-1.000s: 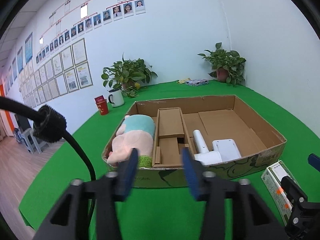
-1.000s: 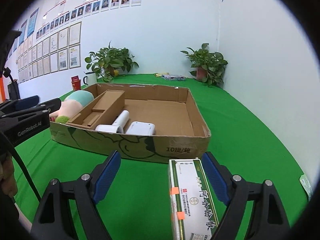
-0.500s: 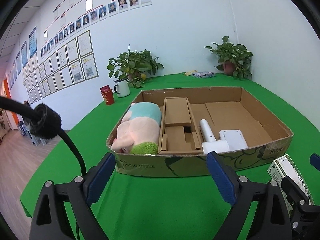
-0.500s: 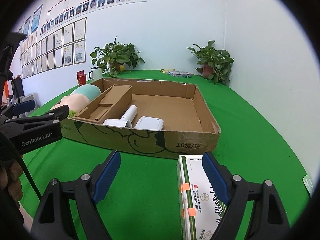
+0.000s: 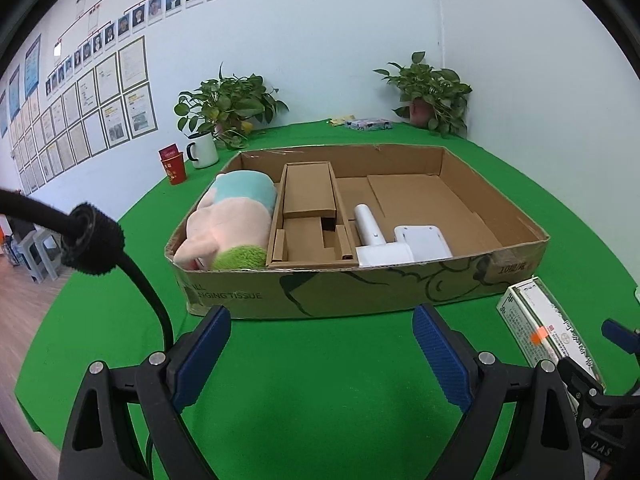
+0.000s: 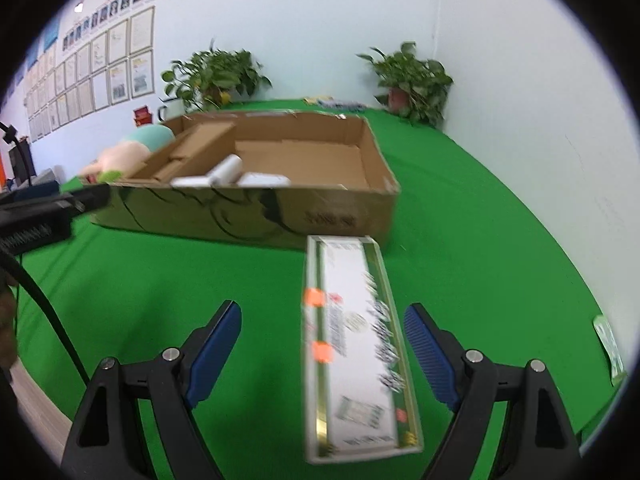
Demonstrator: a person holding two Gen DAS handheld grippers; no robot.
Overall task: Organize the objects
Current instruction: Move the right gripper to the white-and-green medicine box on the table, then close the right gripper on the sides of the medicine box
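Filling the frame's middle, the cardboard tray [image 5: 492, 204] on the green table [image 5: 320, 380] holds a plush toy [image 5: 232, 216]. The long carton [image 6: 352, 344] lies lower right, between the right gripper [image 6: 322, 348]'s wide jaws, untouched. The left gripper [image 5: 320, 356] gapes empty.

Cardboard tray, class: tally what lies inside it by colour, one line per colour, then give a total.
Inside the cardboard tray:
White: 2, the tube-shaped device and the flat device
Brown: 1, the cardboard insert
Pink, teal and green: 1, the plush toy
Total: 4
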